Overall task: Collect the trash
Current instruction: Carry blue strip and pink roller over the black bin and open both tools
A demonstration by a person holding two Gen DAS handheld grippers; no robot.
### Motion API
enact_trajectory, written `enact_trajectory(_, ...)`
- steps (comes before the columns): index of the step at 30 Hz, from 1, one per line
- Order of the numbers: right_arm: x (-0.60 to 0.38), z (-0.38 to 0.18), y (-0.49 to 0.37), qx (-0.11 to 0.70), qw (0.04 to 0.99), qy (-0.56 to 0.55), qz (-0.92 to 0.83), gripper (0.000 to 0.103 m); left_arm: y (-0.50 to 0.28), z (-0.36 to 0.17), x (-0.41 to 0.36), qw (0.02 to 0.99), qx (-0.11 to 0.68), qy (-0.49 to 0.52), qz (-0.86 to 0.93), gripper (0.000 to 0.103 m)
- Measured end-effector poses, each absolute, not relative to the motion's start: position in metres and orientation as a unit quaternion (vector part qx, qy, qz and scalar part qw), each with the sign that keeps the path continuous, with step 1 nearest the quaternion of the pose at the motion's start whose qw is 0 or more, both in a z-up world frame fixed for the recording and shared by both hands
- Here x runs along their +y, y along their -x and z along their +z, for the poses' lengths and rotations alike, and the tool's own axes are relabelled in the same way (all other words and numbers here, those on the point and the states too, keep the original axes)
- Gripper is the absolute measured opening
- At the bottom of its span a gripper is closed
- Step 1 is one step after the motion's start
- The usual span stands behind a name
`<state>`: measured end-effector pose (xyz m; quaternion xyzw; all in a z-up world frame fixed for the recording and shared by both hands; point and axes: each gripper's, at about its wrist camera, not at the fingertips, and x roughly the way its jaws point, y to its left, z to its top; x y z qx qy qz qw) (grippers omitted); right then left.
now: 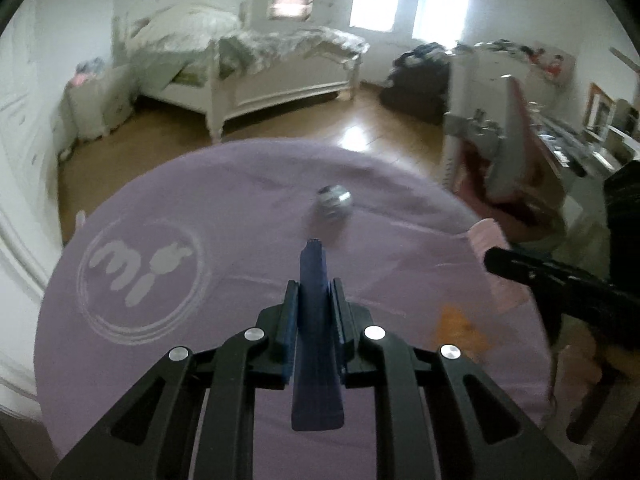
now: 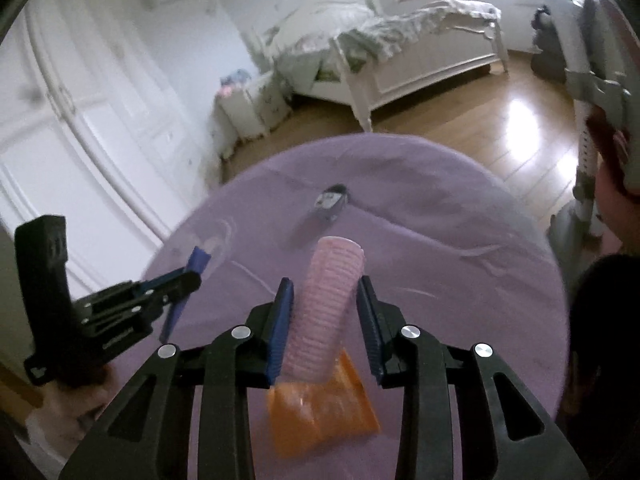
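Observation:
My left gripper [image 1: 314, 304] is shut on a flat dark blue strip [image 1: 316, 340] and holds it over a round table under a purple cloth [image 1: 240, 208]. My right gripper [image 2: 325, 312] is shut on a pink ribbed cup [image 2: 326, 304], held above an orange wrapper [image 2: 320, 412] that lies on the cloth. A small crumpled silver-and-blue wrapper [image 1: 334, 198] lies further out on the table; it also shows in the right wrist view [image 2: 331, 200]. The left gripper with its blue strip [image 2: 188, 280] shows at the left of the right wrist view.
The purple cloth carries a white round logo [image 1: 140, 276]. Beyond the table are a wooden floor [image 1: 360, 132], a white bed [image 1: 260, 76], a nightstand [image 1: 96, 100], white wardrobe doors [image 2: 80, 120] and a cluttered shelf [image 1: 580, 136] at right.

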<state>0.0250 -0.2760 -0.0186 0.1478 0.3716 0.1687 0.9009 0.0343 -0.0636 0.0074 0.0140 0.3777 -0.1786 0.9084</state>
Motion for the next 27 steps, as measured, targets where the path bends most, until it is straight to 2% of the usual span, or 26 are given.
enact_trajectory(11, -0.368, -0.002, 0.046, 0.334, 0.91, -0.208, 0.132, 0.033, 0.0, 0.039, -0.144, 0.903, 0.348, -0.043, -0.25, 0.016)
enact_trajectory(27, -0.483, -0.038, 0.099, 0.319, 0.901, -0.287, 0.061, 0.033, -0.006, 0.031, -0.228, 0.865, 0.37, -0.031, -0.338, 0.016)
